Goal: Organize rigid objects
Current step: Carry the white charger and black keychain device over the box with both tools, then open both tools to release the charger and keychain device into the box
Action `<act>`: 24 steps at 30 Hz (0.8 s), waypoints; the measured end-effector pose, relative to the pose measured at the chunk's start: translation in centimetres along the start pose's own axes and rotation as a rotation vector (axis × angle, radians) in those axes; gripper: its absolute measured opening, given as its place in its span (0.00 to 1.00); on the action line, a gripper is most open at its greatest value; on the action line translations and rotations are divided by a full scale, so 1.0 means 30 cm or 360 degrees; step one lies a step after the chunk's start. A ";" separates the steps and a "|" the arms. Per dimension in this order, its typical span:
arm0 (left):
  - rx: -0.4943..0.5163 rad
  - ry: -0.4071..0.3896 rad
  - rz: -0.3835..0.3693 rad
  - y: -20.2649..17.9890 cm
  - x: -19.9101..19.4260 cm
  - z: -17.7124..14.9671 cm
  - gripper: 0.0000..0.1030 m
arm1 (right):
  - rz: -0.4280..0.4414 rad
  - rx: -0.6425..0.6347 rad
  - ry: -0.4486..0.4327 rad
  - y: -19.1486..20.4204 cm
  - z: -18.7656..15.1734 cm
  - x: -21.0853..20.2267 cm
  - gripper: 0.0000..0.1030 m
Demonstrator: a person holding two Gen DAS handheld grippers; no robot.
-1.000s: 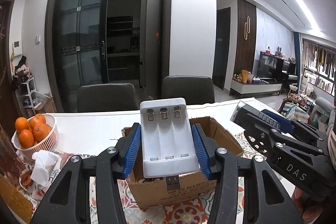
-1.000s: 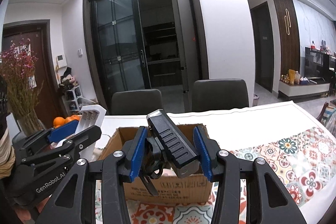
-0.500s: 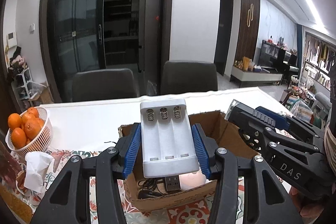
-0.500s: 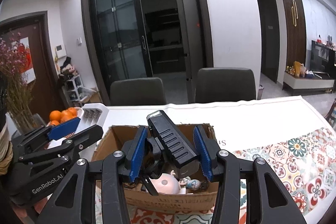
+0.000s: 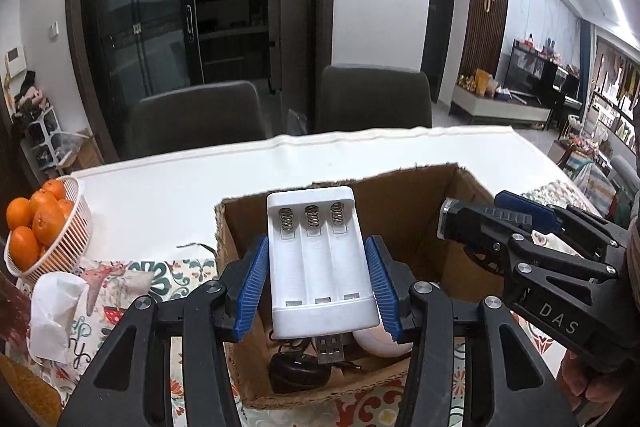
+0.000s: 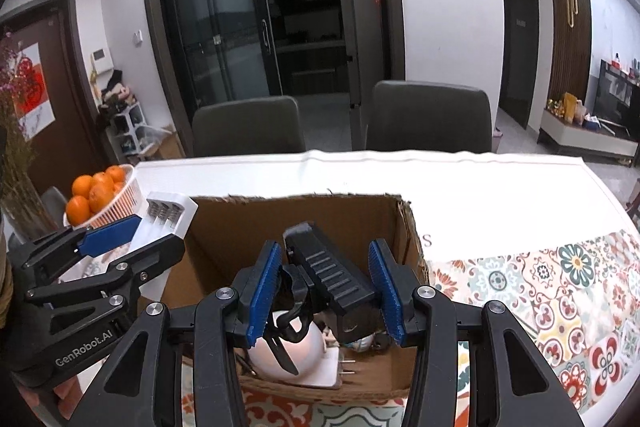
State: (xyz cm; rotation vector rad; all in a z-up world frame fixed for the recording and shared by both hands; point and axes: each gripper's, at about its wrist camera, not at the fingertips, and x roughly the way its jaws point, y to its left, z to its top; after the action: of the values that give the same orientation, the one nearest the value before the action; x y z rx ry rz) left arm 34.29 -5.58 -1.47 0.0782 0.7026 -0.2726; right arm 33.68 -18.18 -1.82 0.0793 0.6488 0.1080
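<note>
Left claw (image 5: 318, 279): blue ribbed pads pinch the long sides of a white plastic three-slot battery charger (image 5: 320, 259), held tilted with its spring end up and its USB plug hanging down over the open brown cardboard box (image 5: 400, 211). Right claw (image 6: 326, 291): pads clamp a black ribbed plastic device (image 6: 332, 279) with a loop of black strap or cable below it, also held above the box interior. The box stands near the front edge of the white surface (image 6: 480, 187), partly on a patterned floral mat (image 6: 560, 287). Inside it lie a pale round object (image 6: 288, 351), a white plug adapter (image 6: 330, 371) and, in the left wrist view, a black power adapter (image 5: 298, 371).

Step in hand, as judged: lowering both items into the box. To do it well, each claw should descend until its item is close to the contents before spreading, so nothing drops hard. The charger is best guided to the free left part, plug first but not jammed against the black adapter. The black device suits the right side, with its dangling loop fed in ahead. The two claws are near each other; releasing one at a time would avoid a collision. A white basket of oranges (image 5: 48, 231) and a crumpled white tissue (image 5: 56, 311) at the left edge lie outside the work area.
</note>
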 end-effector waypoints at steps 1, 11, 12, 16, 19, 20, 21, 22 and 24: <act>-0.0001 0.0012 -0.0004 0.000 0.006 -0.002 0.48 | 0.0001 0.0004 0.0016 -0.008 -0.003 0.011 0.46; -0.0038 0.0168 -0.0045 0.004 0.067 -0.021 0.48 | 0.0033 0.0027 0.0139 -0.025 -0.011 0.066 0.48; -0.0044 0.0171 -0.0045 0.008 0.068 -0.021 0.48 | 0.0031 0.0029 0.0138 -0.025 -0.009 0.064 0.48; -0.0061 0.0184 -0.0050 0.008 0.059 -0.027 0.55 | 0.0013 0.0020 0.0149 -0.019 -0.007 0.053 0.49; -0.0051 0.0167 -0.0031 0.009 0.037 -0.033 0.57 | -0.0005 0.0022 0.0137 -0.018 -0.010 0.030 0.51; -0.0053 0.0159 -0.0025 0.010 0.028 -0.035 0.57 | -0.0011 0.0022 0.0132 -0.018 -0.011 0.022 0.51; -0.0053 0.0147 -0.0020 0.009 0.013 -0.039 0.58 | -0.0019 0.0022 0.0126 -0.016 -0.012 0.013 0.51; -0.0052 0.0142 -0.0013 0.012 0.005 -0.041 0.59 | -0.0023 0.0021 0.0119 -0.015 -0.013 0.004 0.51; -0.0051 0.0121 0.0006 0.012 -0.022 -0.045 0.61 | -0.0024 0.0020 0.0109 -0.012 -0.013 -0.017 0.52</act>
State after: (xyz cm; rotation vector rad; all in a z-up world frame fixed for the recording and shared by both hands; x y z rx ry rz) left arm 33.07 -4.88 -2.07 0.0597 0.7817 -0.2560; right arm 33.06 -18.58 -1.84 0.0831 0.7185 0.0922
